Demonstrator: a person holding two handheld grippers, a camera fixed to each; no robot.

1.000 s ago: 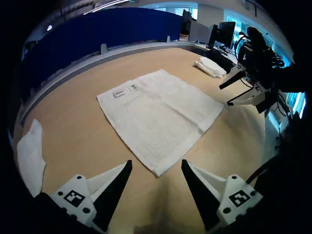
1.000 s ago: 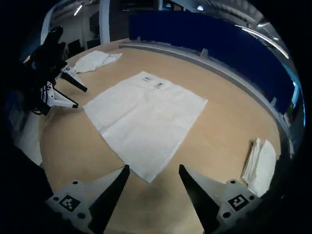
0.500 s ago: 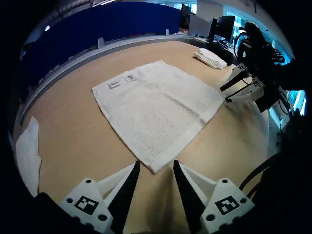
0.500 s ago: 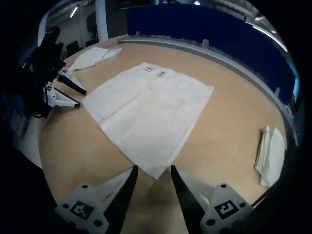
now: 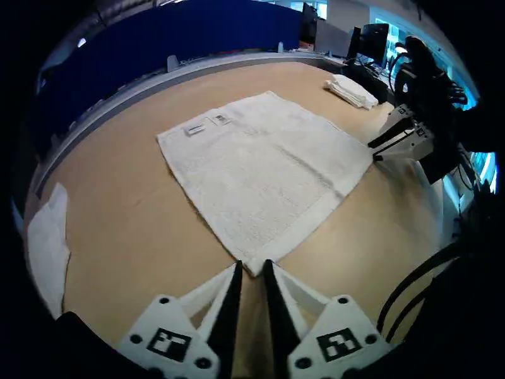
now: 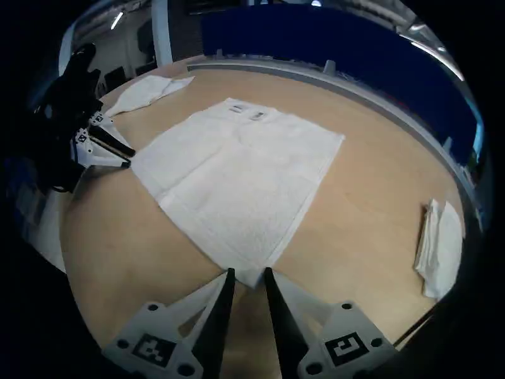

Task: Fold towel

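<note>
A white towel (image 5: pixel 265 158) lies spread flat on the wooden table (image 5: pixel 126 208), with two small labels (image 5: pixel 194 131) near its far edge. In the left gripper view, my left gripper (image 5: pixel 251 268) is closed to a narrow gap on the towel's nearest corner. In the right gripper view, my right gripper (image 6: pixel 247 276) pinches the nearest corner of the towel (image 6: pixel 240 164) the same way. Each view also shows the other gripper farther off: the right gripper (image 5: pixel 404 136) is at the towel's right corner, and the left gripper (image 6: pixel 104 148) is at its left corner, each in a gloved hand.
A folded stack of white towels (image 5: pixel 352 91) sits at the far right of the table, and a loose white cloth (image 5: pixel 45 252) lies at the left edge. A blue partition (image 5: pixel 158 44) runs along the back. Monitors (image 5: pixel 372 41) stand beyond the stack.
Both grippers moved forward to the towel's near corners and closed from wide open to a narrow gap around them. The towel has stayed flat.
</note>
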